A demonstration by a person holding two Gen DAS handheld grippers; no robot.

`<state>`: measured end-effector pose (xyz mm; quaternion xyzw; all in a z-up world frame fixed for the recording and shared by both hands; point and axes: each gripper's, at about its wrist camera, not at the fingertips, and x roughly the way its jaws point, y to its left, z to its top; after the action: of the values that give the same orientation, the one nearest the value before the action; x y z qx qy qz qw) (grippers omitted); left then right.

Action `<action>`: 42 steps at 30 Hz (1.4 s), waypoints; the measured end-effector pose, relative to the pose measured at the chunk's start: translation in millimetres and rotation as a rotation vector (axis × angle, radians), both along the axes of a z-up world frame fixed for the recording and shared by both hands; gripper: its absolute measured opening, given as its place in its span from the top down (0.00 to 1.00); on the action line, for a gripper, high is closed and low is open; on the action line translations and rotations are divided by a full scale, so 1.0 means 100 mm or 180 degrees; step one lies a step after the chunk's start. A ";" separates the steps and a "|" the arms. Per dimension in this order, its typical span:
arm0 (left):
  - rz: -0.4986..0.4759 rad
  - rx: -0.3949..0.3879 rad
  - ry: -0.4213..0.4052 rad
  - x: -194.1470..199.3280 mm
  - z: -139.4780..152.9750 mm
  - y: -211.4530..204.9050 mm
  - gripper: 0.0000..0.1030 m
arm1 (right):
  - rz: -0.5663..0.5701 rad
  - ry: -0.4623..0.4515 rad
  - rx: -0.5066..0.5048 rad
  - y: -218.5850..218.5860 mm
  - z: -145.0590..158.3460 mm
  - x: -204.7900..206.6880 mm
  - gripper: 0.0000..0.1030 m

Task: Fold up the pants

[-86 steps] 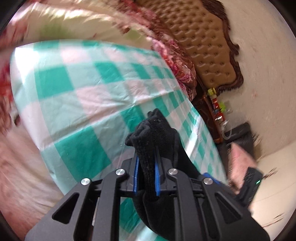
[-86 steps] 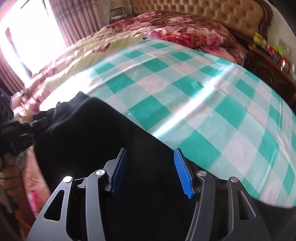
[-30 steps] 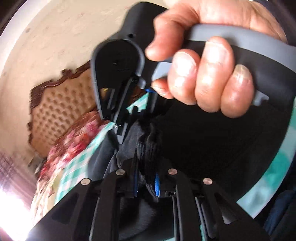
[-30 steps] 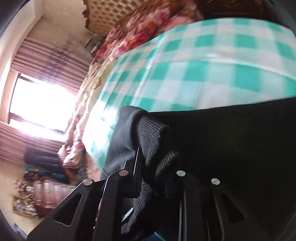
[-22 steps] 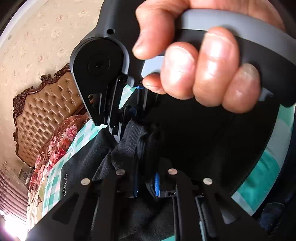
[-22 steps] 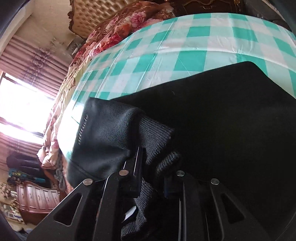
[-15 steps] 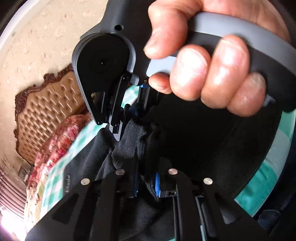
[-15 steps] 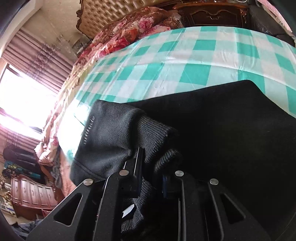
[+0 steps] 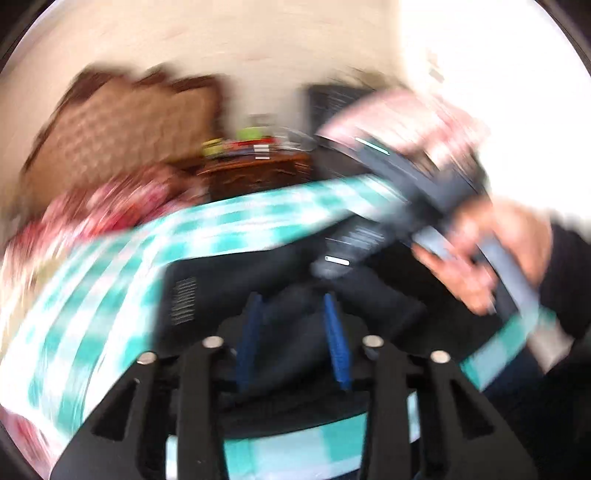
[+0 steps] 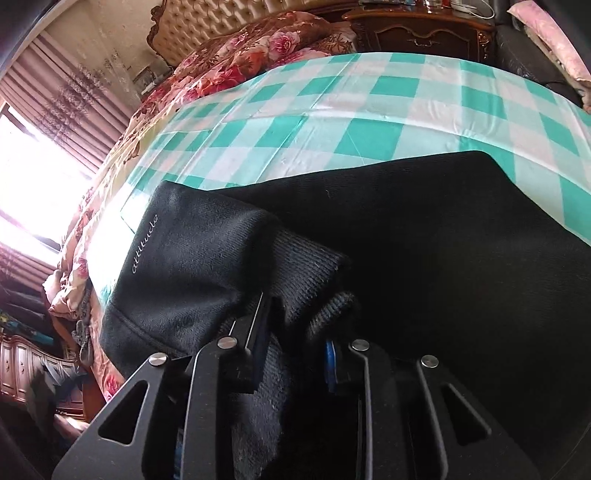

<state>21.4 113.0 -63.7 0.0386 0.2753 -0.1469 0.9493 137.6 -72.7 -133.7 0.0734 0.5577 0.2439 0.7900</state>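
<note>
The black pants (image 10: 424, 236) lie folded on the green-and-white checked cloth (image 10: 369, 99), with a small white word on the left part. My right gripper (image 10: 295, 332) is shut on a ribbed bunch of the pants. In the blurred left wrist view, my left gripper (image 9: 293, 328) stands open with its blue pads apart over the pants (image 9: 236, 277), holding nothing. The right gripper's body (image 9: 402, 192) and the hand holding it show at the right of that view.
A floral quilt (image 10: 258, 48) lies beyond the cloth, against a tufted headboard (image 10: 214, 18). A dark wooden nightstand (image 10: 417, 33) stands at the far right. A bright window with curtains (image 10: 37, 162) is at the left.
My left gripper has opened and let go of the pants, and it has swung away fast. My right gripper still grips the ribbed bunch, with the pants now lying flatter.
</note>
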 end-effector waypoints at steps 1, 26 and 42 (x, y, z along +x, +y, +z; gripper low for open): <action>0.0247 -0.0189 0.0083 0.06 0.04 0.28 0.77 | -0.0014 -0.0008 -0.0016 -0.02 0.03 -0.01 0.78; 0.0682 -0.0380 0.0963 1.34 -0.10 0.46 0.82 | -0.0016 -0.0754 -0.0919 0.74 0.00 -0.50 0.55; 0.0780 -0.0333 0.1271 1.74 -0.28 0.54 0.83 | 0.0065 -0.0734 -0.1067 0.79 -0.05 -0.49 0.53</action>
<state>195.1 167.1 -91.5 -0.0742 0.4522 -0.0493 0.8874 88.9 6.2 -138.6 -0.0932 0.4971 0.1625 0.8472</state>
